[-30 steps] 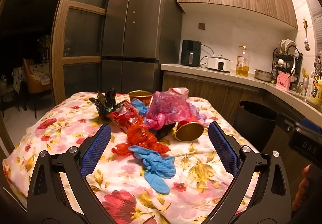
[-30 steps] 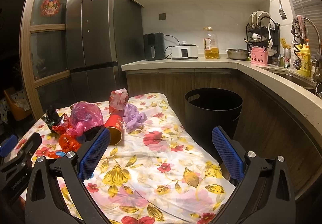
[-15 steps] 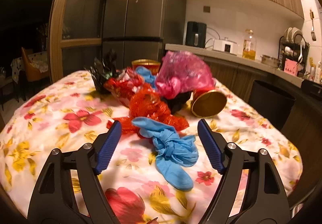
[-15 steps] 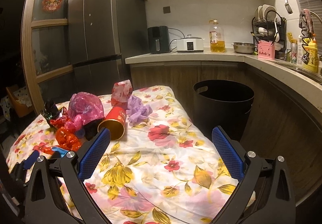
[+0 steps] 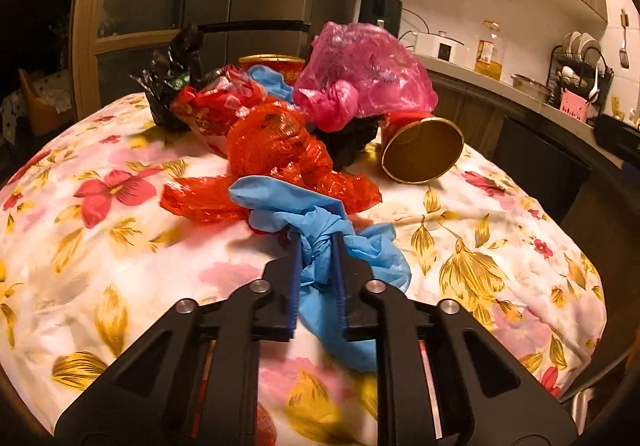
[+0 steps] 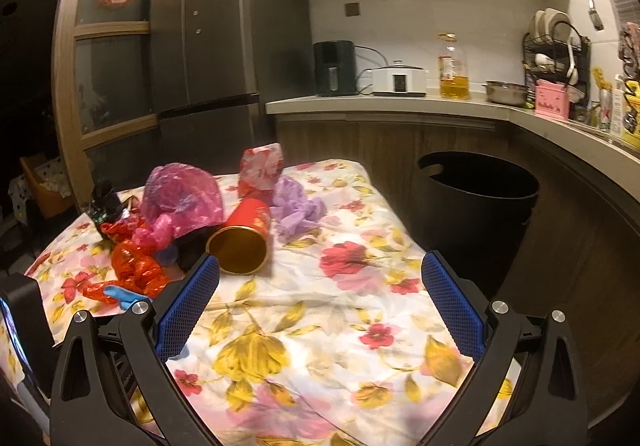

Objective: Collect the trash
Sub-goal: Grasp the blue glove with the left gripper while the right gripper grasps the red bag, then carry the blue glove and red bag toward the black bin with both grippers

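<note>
1. The left gripper (image 5: 316, 242) angles downward toward a table covered in a floral cloth (image 5: 100, 246), its black arms reaching in from the bottom of the left wrist view.
2. Its jaws are closing, drawn nearly together on a crumpled blue glove (image 5: 320, 217); the blue pads (image 5: 295, 278) squeeze the glove's bunched middle, and its loose ends spill out to either side on the cloth.
3. The right gripper (image 6: 320, 286) also tilts gently downward, over a bare stretch of the cloth nearer the table's right side.
4. Its jaws are spread wide with nothing between them and touch nothing.
5. The trash sits in a heap just beyond the glove: a red plastic bag (image 5: 280, 149) touching the glove, a pink plastic bag (image 5: 368, 73) behind it, a black bag (image 5: 172, 73) at the far left, and a red paper cup (image 5: 420, 149) lying on its side with its gold inside facing the camera.
6. In the right wrist view, a purple crumpled wad (image 6: 298, 209) and a red-and-white wrapper (image 6: 260, 169) lie behind the cup.
7. A black trash bin (image 6: 476, 201) stands on the floor beside the table's right edge, by the kitchen counter (image 6: 400, 105).
8. Gold lettering on the cup and print on the wrappers are too small and blurred to read.
</note>
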### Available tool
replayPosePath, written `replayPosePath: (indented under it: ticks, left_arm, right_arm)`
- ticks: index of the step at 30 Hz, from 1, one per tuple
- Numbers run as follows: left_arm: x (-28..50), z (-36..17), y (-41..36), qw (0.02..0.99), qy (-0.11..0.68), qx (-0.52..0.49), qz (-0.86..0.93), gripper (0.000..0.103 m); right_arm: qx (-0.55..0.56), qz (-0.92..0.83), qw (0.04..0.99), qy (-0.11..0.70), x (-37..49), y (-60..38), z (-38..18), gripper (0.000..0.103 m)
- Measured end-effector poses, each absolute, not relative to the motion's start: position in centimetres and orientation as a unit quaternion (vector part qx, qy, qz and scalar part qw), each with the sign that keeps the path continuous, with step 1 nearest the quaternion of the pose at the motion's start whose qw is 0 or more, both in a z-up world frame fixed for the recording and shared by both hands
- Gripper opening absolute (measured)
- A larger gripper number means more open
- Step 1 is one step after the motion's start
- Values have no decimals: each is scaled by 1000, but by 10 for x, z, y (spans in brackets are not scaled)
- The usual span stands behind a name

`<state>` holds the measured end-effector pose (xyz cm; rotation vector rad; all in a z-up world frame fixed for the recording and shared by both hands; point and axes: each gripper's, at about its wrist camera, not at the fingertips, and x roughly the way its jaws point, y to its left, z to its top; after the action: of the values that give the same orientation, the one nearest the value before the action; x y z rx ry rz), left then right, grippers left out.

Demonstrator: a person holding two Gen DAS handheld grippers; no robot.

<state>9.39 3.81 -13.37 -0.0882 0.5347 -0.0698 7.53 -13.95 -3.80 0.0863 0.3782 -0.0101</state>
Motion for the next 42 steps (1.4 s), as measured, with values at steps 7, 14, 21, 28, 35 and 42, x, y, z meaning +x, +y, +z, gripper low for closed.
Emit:
replayPosePath:
  ticks: [7,14,21,28,35,42]
  left_arm:
    - [65,-106,66,971,227,-66,-24,10]
    - [51,-84,96,976,199,-84,17,10]
    - [48,-72,109,979,177,-92,30,10]
    - [54,-65,123,979,168,-104,42,10]
    - [61,-65,127,978,172,-108,45,10]
    - [58,-61,125,979,170,-104,46,10]
  right_arm:
    - [37,52,981,185,89,-112,-50,98]
    - [55,117,973,192,113,-73,-63,98]
    - [50,158,963,211,142,-35,-79,92]
    - [28,192,953,232,165,-2,-88,89]
    - [15,225,934,278,178,10,-100,54]
    - [-3,257,935,245,137,1,-87,49]
